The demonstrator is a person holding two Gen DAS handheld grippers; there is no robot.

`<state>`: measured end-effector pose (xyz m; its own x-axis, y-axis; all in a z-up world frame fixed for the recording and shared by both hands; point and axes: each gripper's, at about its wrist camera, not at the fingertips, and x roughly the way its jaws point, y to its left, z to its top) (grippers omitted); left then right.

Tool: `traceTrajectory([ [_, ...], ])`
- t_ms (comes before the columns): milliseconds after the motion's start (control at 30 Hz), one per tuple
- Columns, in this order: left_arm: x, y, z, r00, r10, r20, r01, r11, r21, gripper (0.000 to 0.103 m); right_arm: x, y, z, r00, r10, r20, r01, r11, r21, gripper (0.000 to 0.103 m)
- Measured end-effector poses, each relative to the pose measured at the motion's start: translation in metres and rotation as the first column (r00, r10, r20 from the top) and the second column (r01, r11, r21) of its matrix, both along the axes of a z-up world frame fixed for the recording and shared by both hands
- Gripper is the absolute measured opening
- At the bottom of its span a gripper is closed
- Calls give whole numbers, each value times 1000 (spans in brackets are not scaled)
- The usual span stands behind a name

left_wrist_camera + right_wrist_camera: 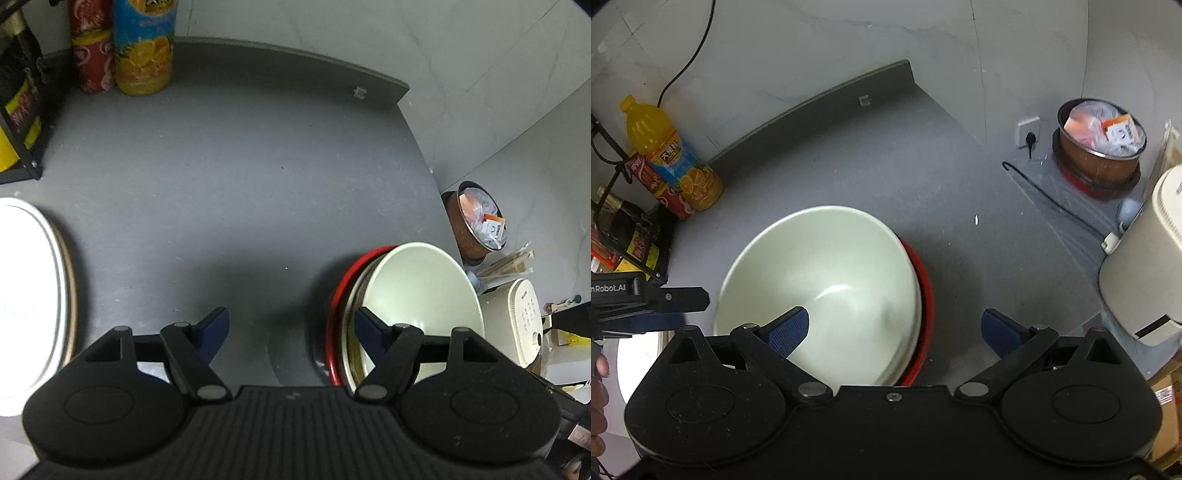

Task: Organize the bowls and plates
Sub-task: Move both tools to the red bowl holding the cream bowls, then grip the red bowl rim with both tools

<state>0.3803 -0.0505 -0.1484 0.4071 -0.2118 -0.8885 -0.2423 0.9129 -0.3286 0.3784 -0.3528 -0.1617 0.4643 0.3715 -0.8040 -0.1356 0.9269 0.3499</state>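
Note:
A pale green bowl [827,269] sits nested on a stack with a red rim [925,295] on the grey counter [923,177]. My right gripper [894,325] is open just above it, its left finger over the bowl's inside and its right finger outside the stack, holding nothing. In the left wrist view the same bowl [421,295] and red rim [343,291] lie at the right. My left gripper [291,325] is open over bare counter, its right finger near the stack's edge. A white plate [26,295] on a brown-rimmed one lies at the far left.
An orange juice bottle [665,147], a red can [665,192] and a black rack [624,236] stand at the back left. A copper pot [1100,147] of packets, a white appliance [1145,258] and a cable [1052,199] are to the right, beyond the counter edge.

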Motion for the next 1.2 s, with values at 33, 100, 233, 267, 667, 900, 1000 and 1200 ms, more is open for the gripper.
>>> traceTrajectory([
  [33,0,-2,-1,1000,3,14,-3,1000,-2,74,0,-2,-3,1000,1,-3,-1,1000,8,100],
  [100,3,-9,-5,1000,-10,6,10,1000,6,74,2,-5,-8,1000,3,-8,-3,1000,28,99],
  [233,5,-18,-14,1000,-1,-1,1,1000,-6,74,7,-6,-15,1000,23,-5,-22,999,40,94],
  [267,5,-21,-16,1000,-7,-4,7,1000,-4,74,9,-6,-17,1000,25,-5,-25,999,49,92],
  [667,16,-37,-59,992,58,-117,-69,993,-99,31,22,-4,-48,992,58,-113,-46,993,105,44],
  [900,7,-38,-51,986,113,-123,-122,990,-69,28,24,-3,-43,988,98,-118,-86,991,106,34],
  [1000,-2,-37,-44,982,141,-124,-151,986,-74,28,21,-2,-34,985,130,-109,-118,987,107,33],
  [1200,-16,-31,-27,978,186,-95,-193,979,-72,28,18,2,-18,980,173,-94,-161,979,126,33],
])
